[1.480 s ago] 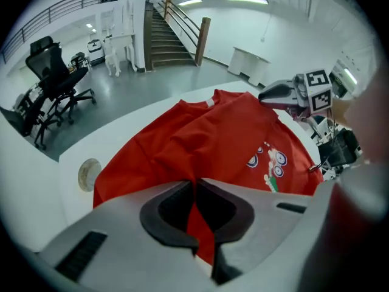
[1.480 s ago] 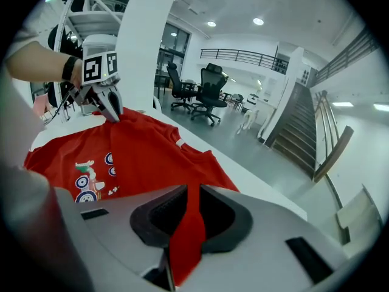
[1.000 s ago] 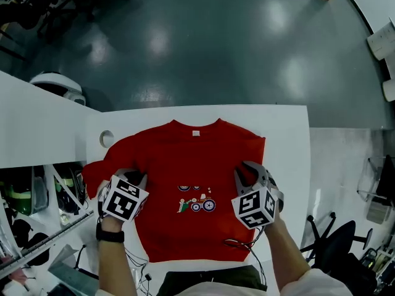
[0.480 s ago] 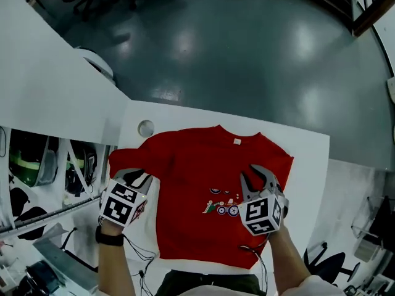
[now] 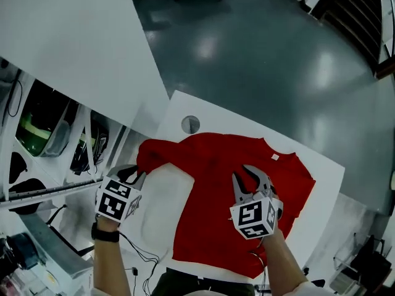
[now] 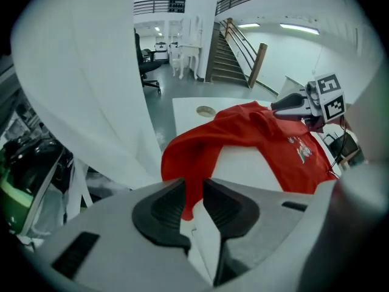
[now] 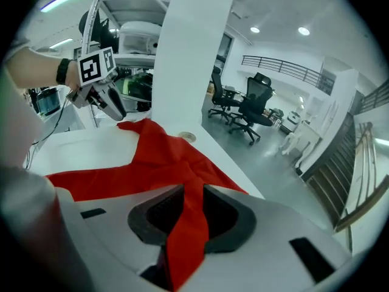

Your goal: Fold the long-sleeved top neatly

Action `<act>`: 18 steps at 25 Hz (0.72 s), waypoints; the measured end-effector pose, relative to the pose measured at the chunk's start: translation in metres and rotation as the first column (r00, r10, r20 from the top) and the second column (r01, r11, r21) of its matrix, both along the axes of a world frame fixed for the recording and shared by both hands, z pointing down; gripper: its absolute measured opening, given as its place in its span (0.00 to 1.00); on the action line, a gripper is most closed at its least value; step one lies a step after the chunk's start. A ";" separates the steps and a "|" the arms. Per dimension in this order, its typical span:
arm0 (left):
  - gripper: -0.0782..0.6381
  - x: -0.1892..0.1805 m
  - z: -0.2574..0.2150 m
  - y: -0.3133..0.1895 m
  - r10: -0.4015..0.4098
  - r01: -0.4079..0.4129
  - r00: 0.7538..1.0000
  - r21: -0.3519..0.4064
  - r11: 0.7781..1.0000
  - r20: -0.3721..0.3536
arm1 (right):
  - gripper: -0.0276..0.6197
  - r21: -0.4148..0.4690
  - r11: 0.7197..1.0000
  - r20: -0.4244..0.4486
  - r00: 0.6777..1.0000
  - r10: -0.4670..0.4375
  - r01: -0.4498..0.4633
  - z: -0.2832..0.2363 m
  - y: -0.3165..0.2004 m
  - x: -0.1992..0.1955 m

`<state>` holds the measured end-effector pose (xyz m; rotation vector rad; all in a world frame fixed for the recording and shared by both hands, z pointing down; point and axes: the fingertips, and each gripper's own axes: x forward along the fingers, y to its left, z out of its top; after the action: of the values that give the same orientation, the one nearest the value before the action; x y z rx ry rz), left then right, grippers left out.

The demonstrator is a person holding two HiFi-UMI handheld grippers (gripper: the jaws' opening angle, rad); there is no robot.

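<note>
White table point(image 5: 165, 203): R gripper point(image 5: 245, 176) pinching red top point(image 5: 216, 165).

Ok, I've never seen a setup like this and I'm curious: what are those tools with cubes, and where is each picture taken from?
A person works two hand-held tools, each with two jaws; the marked cubes belong to them. One picture comes from a head camera looking down, the other two from cameras on the tools. A red top lies on a white table. The left gripper pinches its sleeve, jaws having just opened slightly; the right gripper pinches the body cloth.
</note>
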<state>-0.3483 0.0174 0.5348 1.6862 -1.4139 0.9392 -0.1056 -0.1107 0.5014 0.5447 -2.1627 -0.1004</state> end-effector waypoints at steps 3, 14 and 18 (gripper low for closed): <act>0.24 -0.025 0.012 0.013 -0.044 0.044 0.999 -0.002 0.999 -0.013 | 0.21 0.005 0.999 -0.005 0.999 -0.035 0.035 0.001 0.004 -0.028; 0.25 -0.069 0.079 0.051 -0.066 0.062 0.996 -0.072 0.996 -0.060 | 0.21 0.030 0.993 0.005 0.993 -0.118 0.118 0.001 0.023 -0.098; 0.30 -0.055 0.100 0.061 0.015 -0.025 0.995 -0.105 0.994 -0.097 | 0.21 0.025 0.991 -0.004 0.992 -0.129 0.129 0.009 0.030 -0.111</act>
<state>-0.4030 0.0779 0.6348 1.6467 -1.2644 0.9159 -0.2163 -0.0807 0.5103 0.4181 -2.1961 -0.1997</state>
